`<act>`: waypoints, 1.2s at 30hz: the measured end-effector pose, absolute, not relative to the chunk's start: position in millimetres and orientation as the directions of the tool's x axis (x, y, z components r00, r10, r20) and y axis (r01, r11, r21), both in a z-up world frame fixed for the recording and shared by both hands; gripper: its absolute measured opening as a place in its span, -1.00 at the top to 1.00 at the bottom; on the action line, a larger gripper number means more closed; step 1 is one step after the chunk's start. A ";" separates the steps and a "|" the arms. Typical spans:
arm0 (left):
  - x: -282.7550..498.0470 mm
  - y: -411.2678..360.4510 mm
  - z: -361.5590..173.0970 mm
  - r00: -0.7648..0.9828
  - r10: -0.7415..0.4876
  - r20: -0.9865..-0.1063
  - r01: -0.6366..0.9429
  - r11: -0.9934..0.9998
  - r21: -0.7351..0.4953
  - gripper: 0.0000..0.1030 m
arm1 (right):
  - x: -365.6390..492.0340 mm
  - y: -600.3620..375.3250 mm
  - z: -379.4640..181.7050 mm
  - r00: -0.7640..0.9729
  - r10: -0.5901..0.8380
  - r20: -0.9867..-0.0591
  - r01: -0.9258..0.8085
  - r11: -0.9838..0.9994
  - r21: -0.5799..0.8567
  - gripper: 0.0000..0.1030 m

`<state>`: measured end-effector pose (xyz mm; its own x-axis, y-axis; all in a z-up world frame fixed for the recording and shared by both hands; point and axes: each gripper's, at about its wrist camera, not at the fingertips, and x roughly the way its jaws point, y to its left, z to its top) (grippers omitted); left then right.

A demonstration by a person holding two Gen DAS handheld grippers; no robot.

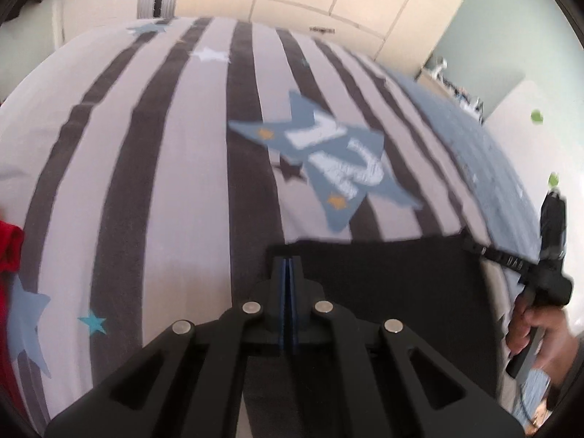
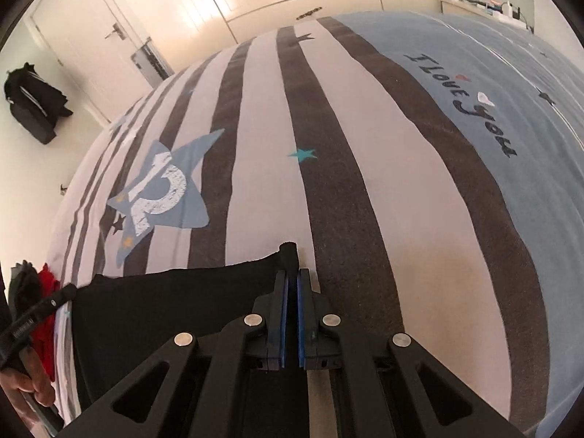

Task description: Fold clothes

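A: Report the position of the cloth relative to each gripper.

B: The black cloth (image 1: 394, 292) is stretched between the two grippers, just above the bed (image 1: 164, 182). The left gripper (image 1: 288, 266) is fully closed on the cloth's left corner; in the left wrist view the cloth runs from its fingertips toward the right edge of the picture. The right gripper (image 2: 290, 273) is also fully closed, pinching the right corner. A small tuft of cloth sticks out past its fingertips, and the rest runs off to the left in the right wrist view.

A: Is the cloth taut or slack?

B: The top edge is nearly straight in the left view and sags slightly in the right view. The body of the cloth hangs below the grippers, toward the near edge of the bed.

A: Which hands are visible?

B: The right hand (image 1: 536, 332) shows at the right edge of the left view, gripping its handle. The left hand (image 2: 25, 383) shows at the lower left of the right view.

A: Report containers and contents.

B: No container is in view. A pile of clothes (image 2: 34, 292), red and grey, lies on the bed to the left of the cloth. The bed cover is striped, with a blue star (image 2: 160, 189) bearing the number 12.
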<state>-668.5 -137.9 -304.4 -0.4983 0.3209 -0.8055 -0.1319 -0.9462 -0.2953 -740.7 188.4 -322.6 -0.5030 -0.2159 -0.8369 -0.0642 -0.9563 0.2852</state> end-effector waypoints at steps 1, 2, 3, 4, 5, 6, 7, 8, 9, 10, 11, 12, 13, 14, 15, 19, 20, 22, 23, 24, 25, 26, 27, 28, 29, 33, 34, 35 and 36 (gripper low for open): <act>-665.9 -139.0 -302.1 -0.510 0.327 -0.796 -0.128 -0.944 -0.305 0.99 | -740.1 187.0 -323.5 -0.503 -0.212 -0.838 -0.061 -0.958 0.279 0.93; -662.7 -143.0 -298.2 -0.525 0.331 -0.784 -0.111 -0.940 -0.322 0.98 | -739.5 185.5 -324.5 -0.502 -0.208 -0.839 -0.058 -0.960 0.272 0.92; -659.3 -147.8 -294.0 -0.540 0.334 -0.773 -0.089 -0.936 -0.342 0.94 | -738.9 185.2 -325.1 -0.501 -0.211 -0.839 -0.056 -0.960 0.275 0.86; -656.2 -154.6 -290.1 -0.546 0.337 -0.767 -0.065 -0.930 -0.362 0.89 | -738.7 188.4 -324.4 -0.498 -0.235 -0.835 -0.059 -0.951 0.303 0.85; -652.3 -160.6 -286.4 -0.550 0.338 -0.764 -0.051 -0.926 -0.373 0.79 | -738.8 190.5 -322.5 -0.494 -0.244 -0.834 -0.057 -0.949 0.311 0.85; -648.0 -166.1 -282.9 -0.555 0.337 -0.761 -0.040 -0.924 -0.380 0.73 | -737.7 191.9 -319.4 -0.492 -0.244 -0.836 -0.052 -0.950 0.308 0.80; -639.9 -171.0 -278.5 -0.558 0.335 -0.759 -0.037 -0.924 -0.380 0.73 | -735.6 193.1 -315.5 -0.492 -0.240 -0.837 -0.047 -0.952 0.301 0.77; -632.4 -174.2 -275.6 -0.560 0.342 -0.755 -0.040 -0.921 -0.387 0.73 | -730.2 193.6 -309.7 -0.502 -0.228 -0.834 -0.035 -0.959 0.283 0.76; -621.2 -175.7 -272.8 -0.555 0.351 -0.754 -0.048 -0.918 -0.393 0.72 | -723.2 193.9 -303.3 -0.513 -0.217 -0.830 -0.022 -0.964 0.266 0.76; -606.4 -175.4 -270.4 -0.546 0.366 -0.754 -0.059 -0.914 -0.401 0.72 | -711.1 193.6 -295.4 -0.529 -0.213 -0.821 -0.002 -0.968 0.252 0.73; -590.8 -174.7 -268.3 -0.536 0.381 -0.753 -0.071 -0.909 -0.410 0.72 | -698.3 193.2 -287.7 -0.545 -0.206 -0.813 0.016 -0.972 0.235 0.68; -569.2 -171.9 -267.2 -0.525 0.397 -0.753 -0.087 -0.905 -0.416 0.72 | -683.1 192.4 -281.6 -0.561 -0.194 -0.805 0.026 -0.976 0.217 0.68; -548.2 -168.4 -267.7 -0.509 0.407 -0.758 -0.101 -0.903 -0.417 0.72 | -667.2 190.7 -276.9 -0.573 -0.190 -0.797 0.038 -0.978 0.205 0.66; -528.9 -164.9 -269.4 -0.494 0.417 -0.763 -0.110 -0.901 -0.421 0.72 | -647.5 187.7 -273.7 -0.580 -0.178 -0.795 0.053 -0.982 0.181 0.64; -512.2 -161.5 -271.0 -0.477 0.425 -0.769 -0.117 -0.898 -0.423 0.72 | -628.0 184.0 -271.0 -0.585 -0.172 -0.793 0.068 -0.984 0.163 0.64; -443.8 -145.0 -282.5 -0.399 0.460 -0.793 -0.141 -0.885 -0.443 0.72 | -553.7 160.7 -266.7 -0.573 -0.235 -0.785 0.147 -0.972 0.183 0.64; -429.4 -141.1 -286.1 -0.385 0.464 -0.798 -0.149 -0.885 -0.442 0.72 | -534.6 153.8 -266.5 -0.562 -0.262 -0.784 0.163 -0.965 0.205 0.64; -405.0 -133.8 -295.2 -0.349 0.461 -0.816 -0.163 -0.887 -0.431 0.72 | -496.2 139.0 -268.7 -0.533 -0.304 -0.789 0.194 -0.952 0.236 0.64; -397.3 -133.5 -301.1 -0.336 0.438 -0.834 -0.163 -0.899 -0.407 0.72 | -475.6 130.3 -273.7 -0.512 -0.316 -0.799 0.209 -0.948 0.241 0.64; -389.8 -134.3 -307.1 -0.327 0.410 -0.852 -0.161 -0.912 -0.377 0.72 | -464.7 126.6 -279.7 -0.494 -0.323 -0.807 0.222 -0.945 0.242 0.64; -382.4 -135.0 -313.1 -0.318 0.381 -0.868 -0.160 -0.924 -0.347 0.72 | -456.0 122.4 -283.5 -0.482 -0.319 -0.816 0.229 -0.945 0.234 0.64; -376.1 -138.2 -317.3 -0.319 0.363 -0.875 -0.153 -0.931 -0.331 0.72 | -440.4 116.3 -288.7 -0.465 -0.321 -0.825 0.229 -0.944 0.238 0.64; -372.6 -144.6 -320.0 -0.329 0.335 -0.883 -0.134 -0.942 -0.308 0.72 | -427.0 111.5 -293.9 -0.441 -0.341 -0.830 0.222 -0.938 0.267 0.64; -369.8 -152.0 -322.3 -0.340 0.301 -0.891 -0.111 -0.954 -0.280 0.72 | -417.2 107.8 -297.6 -0.426 -0.350 -0.834 0.214 -0.935 0.283 0.64; -367.3 -158.2 -320.8 -0.350 0.281 -0.894 -0.091 -0.959 -0.267 0.72 | -407.6 103.2 -301.0 -0.417 -0.349 -0.839 0.211 -0.935 0.284 0.63; -351.4 -172.0 -298.8 -0.390 0.277 -0.878 -0.049 -0.959 -0.280 0.72 | -379.9 88.4 -314.2 -0.404 -0.318 -0.858 0.216 -0.944 0.248 0.63; -343.0 -168.6 -288.1 -0.405 0.299 -0.864 -0.071 -0.952 -0.297 0.72 | -377.1 86.7 -312.0 -0.411 -0.316 -0.855 0.213 -0.945 0.246 0.63; -334.5 -165.2 -277.4 -0.420 0.322 -0.848 -0.093 -0.945 -0.313 0.72 | -374.0 84.9 -309.4 -0.418 -0.316 -0.852 0.212 -0.946 0.247 0.63; -326.7 -160.6 -270.1 -0.424 0.342 -0.838 -0.117 -0.939 -0.324 0.71 | -369.7 82.8 -305.1 -0.426 -0.325 -0.844 0.214 -0.943 0.255 0.63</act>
